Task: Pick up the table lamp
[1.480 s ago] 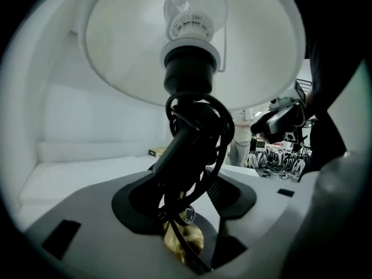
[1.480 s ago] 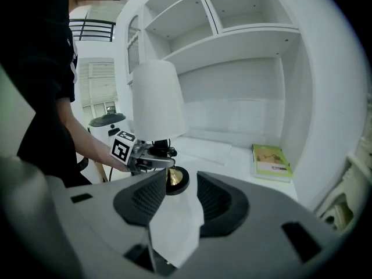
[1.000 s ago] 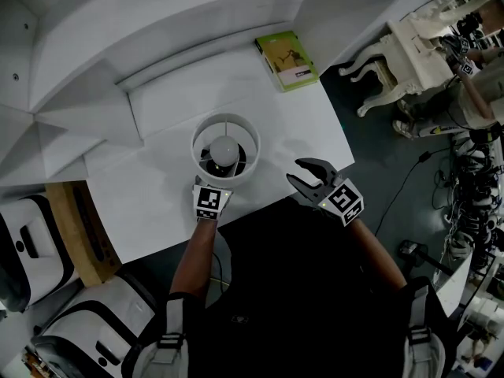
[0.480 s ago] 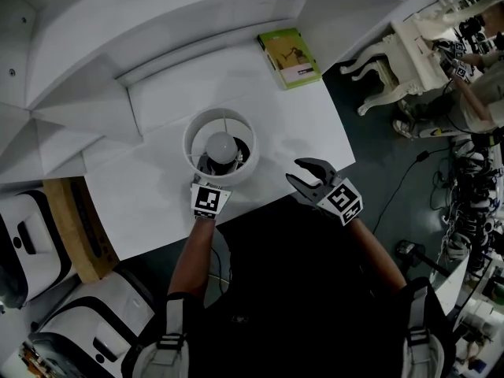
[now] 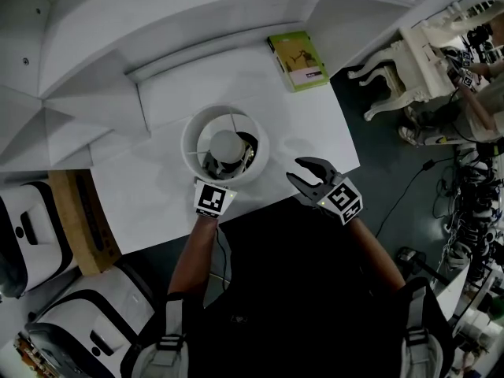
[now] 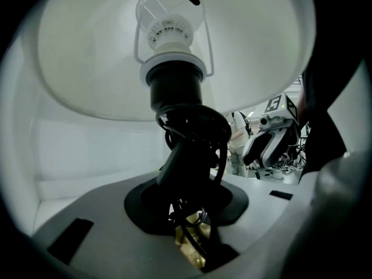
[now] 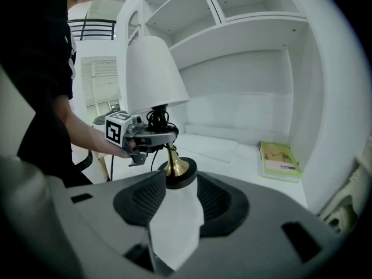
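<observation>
The table lamp has a white shade (image 5: 224, 144), a brass stem (image 7: 172, 160) and a black round base (image 7: 181, 173). My left gripper (image 5: 213, 181) reaches under the shade's near rim. Its jaws have just been closing and are shut on the lamp's stem, where a black cord is coiled (image 6: 189, 214). In the left gripper view the bulb (image 6: 168, 28) and black socket (image 6: 174, 92) stand right above the jaws. My right gripper (image 5: 313, 181) hovers open and empty at the desk's front edge, to the right of the lamp (image 7: 154, 77).
A green book (image 5: 299, 60) lies at the back right of the white desk (image 5: 315, 124), under white shelving (image 7: 244, 16). An ornate white table (image 5: 417, 61) and cables are on the floor to the right. White-and-black seats (image 5: 24, 242) stand to the left.
The lamp has come up with my left gripper: its shade looks larger and nearer in the head view. The right gripper has stayed where it was.
</observation>
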### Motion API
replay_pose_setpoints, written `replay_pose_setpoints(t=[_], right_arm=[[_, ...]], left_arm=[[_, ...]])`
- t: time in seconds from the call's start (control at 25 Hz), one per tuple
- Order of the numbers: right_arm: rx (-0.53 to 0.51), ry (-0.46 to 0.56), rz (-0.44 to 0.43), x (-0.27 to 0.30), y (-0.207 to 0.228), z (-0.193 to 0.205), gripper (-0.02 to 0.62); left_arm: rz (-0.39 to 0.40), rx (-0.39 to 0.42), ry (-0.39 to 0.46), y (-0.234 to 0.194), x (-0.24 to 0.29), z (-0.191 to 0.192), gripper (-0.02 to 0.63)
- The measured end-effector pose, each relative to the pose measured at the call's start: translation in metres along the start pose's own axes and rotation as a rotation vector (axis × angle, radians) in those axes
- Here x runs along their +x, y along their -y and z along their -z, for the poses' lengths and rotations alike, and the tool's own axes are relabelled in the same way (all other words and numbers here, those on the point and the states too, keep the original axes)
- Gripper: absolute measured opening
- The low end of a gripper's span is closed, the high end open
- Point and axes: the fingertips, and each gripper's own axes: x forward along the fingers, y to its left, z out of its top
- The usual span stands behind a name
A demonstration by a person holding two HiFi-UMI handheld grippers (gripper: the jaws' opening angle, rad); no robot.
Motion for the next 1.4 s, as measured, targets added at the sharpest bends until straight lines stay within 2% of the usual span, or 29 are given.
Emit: replay_pose_setpoints(t=[0.48, 0.72, 1.2, 1.4], right_arm=[[-0.004, 0.071, -0.043, 0.010, -0.006, -0.017, 0.158], [-0.022, 0.102, -0.085, 0.016, -0.010, -0.027, 0.158], [-0.062, 0.176, -0.150, 0.023, -0.007, -0.062, 0.158], [-0.089, 0.217, -0.182, 0.026, -0.012, -0.081, 0.133]], left_arm=[[-0.065, -0.005, -0.038, -0.006, -0.034, -0.027, 0.110], [-0.128, -0.045, -0.029, -0.005, -0.051, -0.044, 0.111], [-0.220, -0.032, -0.005, -0.004, -0.075, -0.084, 0.110], [-0.273, -0.066, 0.003, -0.006, -0.086, -0.091, 0.110]])
